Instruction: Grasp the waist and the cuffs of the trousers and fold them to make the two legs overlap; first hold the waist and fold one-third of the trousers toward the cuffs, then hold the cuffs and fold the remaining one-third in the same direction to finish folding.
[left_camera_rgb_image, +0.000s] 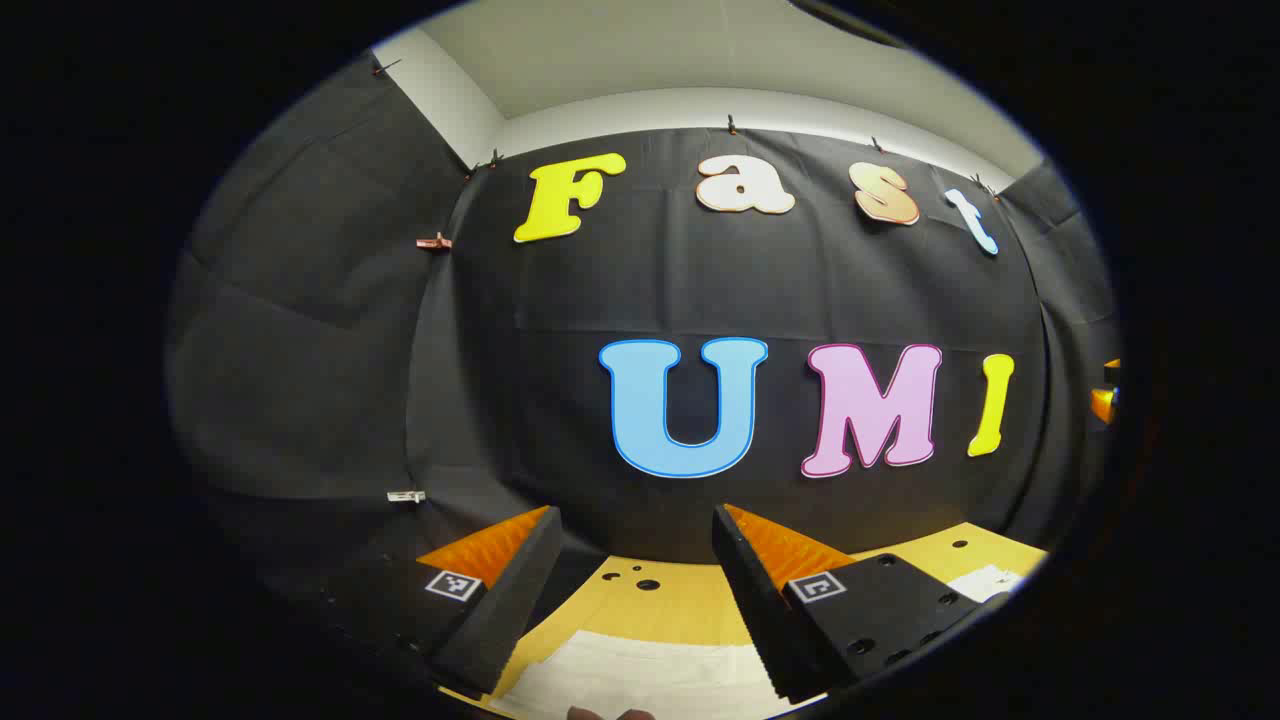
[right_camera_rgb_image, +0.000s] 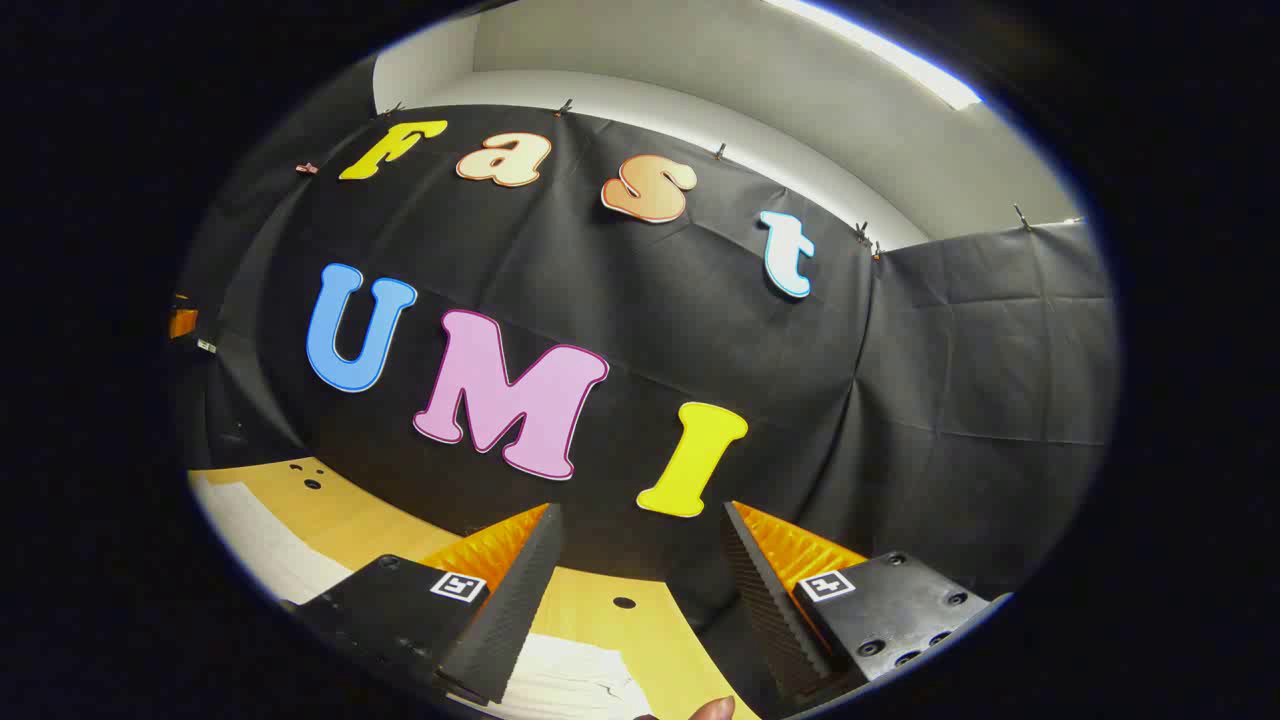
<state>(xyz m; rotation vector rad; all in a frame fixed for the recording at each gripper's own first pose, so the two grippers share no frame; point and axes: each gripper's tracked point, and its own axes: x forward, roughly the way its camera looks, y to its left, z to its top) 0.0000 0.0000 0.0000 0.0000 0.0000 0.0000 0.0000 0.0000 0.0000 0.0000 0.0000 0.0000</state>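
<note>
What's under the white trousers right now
The white trousers lie on a yellowish wooden table with small round holes. Whatever is directly beneath the fabric is covered.

Trousers are lying on the bench before the booth wall, with the left gripper and right gripper hovering above them, jaws standing apart.
</note>
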